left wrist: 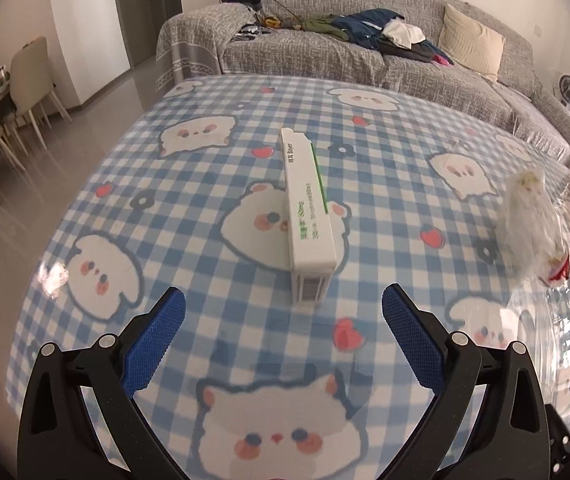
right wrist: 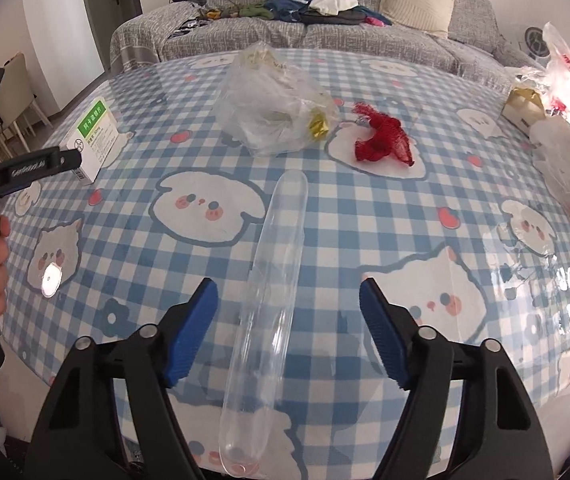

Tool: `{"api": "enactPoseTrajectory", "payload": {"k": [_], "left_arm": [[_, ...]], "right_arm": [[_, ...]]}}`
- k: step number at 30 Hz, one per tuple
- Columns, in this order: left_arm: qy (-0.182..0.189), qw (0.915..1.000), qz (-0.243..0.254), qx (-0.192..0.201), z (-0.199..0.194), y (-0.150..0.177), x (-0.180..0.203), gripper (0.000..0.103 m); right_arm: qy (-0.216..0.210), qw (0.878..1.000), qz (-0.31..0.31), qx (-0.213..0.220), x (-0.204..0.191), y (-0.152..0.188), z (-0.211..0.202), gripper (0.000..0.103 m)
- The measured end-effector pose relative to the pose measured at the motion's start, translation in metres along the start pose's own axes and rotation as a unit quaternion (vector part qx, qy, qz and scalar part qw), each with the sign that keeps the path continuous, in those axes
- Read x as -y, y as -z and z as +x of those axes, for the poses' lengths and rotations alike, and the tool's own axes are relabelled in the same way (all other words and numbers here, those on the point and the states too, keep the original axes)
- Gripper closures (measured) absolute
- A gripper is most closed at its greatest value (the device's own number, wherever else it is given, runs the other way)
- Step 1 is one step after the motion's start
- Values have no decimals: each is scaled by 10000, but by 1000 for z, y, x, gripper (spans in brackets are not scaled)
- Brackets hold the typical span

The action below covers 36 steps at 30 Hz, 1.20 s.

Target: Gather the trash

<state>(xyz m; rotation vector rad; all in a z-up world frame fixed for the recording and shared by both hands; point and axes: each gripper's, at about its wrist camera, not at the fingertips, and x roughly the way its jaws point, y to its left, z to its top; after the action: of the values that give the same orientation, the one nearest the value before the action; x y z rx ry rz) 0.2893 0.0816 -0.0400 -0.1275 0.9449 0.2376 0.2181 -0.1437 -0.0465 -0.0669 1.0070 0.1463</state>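
A white and green medicine box (left wrist: pixel 309 216) lies on the blue checked tablecloth (left wrist: pixel 189 216), just ahead of my open left gripper (left wrist: pixel 283 306). The box also shows at the left of the right wrist view (right wrist: pixel 95 140), with the left gripper's tip (right wrist: pixel 65 160) touching or nearly touching it. My open right gripper (right wrist: pixel 289 304) straddles a long clear plastic tube (right wrist: pixel 269 308) lying lengthwise between its fingers. Beyond lie a crumpled clear plastic bag (right wrist: pixel 277 104) and a red mesh net (right wrist: pixel 385 140). The clear bag appears blurred in the left wrist view (left wrist: pixel 533 220).
A grey sofa (right wrist: pixel 325 36) piled with clothes stands behind the table. White plastic bags (right wrist: pixel 569 80) and a small carton (right wrist: pixel 525 106) sit at the table's right edge. Dining chairs (left wrist: pixel 25 80) stand at the far left.
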Motion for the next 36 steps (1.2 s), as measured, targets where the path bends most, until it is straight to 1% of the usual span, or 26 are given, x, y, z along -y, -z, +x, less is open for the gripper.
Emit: {"api": "enactPoseTrajectory", "payload": {"k": [2, 4, 8, 11, 12, 13, 14, 15, 16, 17, 18, 19, 24, 36], "left_arm": [[-18, 10000, 15, -10, 6, -5, 3, 9], [-46, 10000, 9, -29, 11, -9, 4, 15], [10, 10000, -40, -85, 22, -19, 5, 25], [-8, 10000, -32, -90, 25, -23, 6, 37], [7, 9999, -44, -98, 27, -25, 6, 44], [22, 9999, -78, -119, 28, -26, 6, 49], [30, 9999, -105, -132, 29, -26, 5, 51], [29, 9998, -116, -160, 31, -26, 5, 57], [37, 9998, -101, -192, 33, -26, 6, 64], [43, 9997, -72, -234, 35, -26, 7, 68], [47, 9997, -58, -246, 36, -26, 8, 77], [57, 9996, -48, -254, 36, -26, 8, 82], [62, 9998, 38, -157, 31, -23, 11, 83], [87, 9999, 83, -89, 12, -12, 9, 83]], "right_arm": [[-11, 10000, -24, -32, -1, -2, 2, 40], [-44, 10000, -15, -65, 0, -5, 5, 42], [-115, 9998, 14, -148, 0, -11, 11, 52], [-141, 9998, -10, -172, -1, -12, 14, 58], [-158, 9997, -18, -191, -1, -12, 16, 59], [-167, 9996, -31, -216, -1, -11, 18, 62], [-168, 9996, -39, -239, 0, -11, 19, 66], [-182, 9994, -37, -279, 0, -11, 22, 67], [-198, 9993, -34, -313, 1, -10, 23, 72], [-204, 9993, -35, -326, 2, -10, 24, 74], [-196, 9993, -29, -312, 2, -10, 24, 75], [-210, 9993, -24, -302, 2, -10, 23, 76], [-252, 9993, -33, -260, 3, -9, 20, 76], [-255, 9995, -18, -188, 1, -6, 9, 76]]}}
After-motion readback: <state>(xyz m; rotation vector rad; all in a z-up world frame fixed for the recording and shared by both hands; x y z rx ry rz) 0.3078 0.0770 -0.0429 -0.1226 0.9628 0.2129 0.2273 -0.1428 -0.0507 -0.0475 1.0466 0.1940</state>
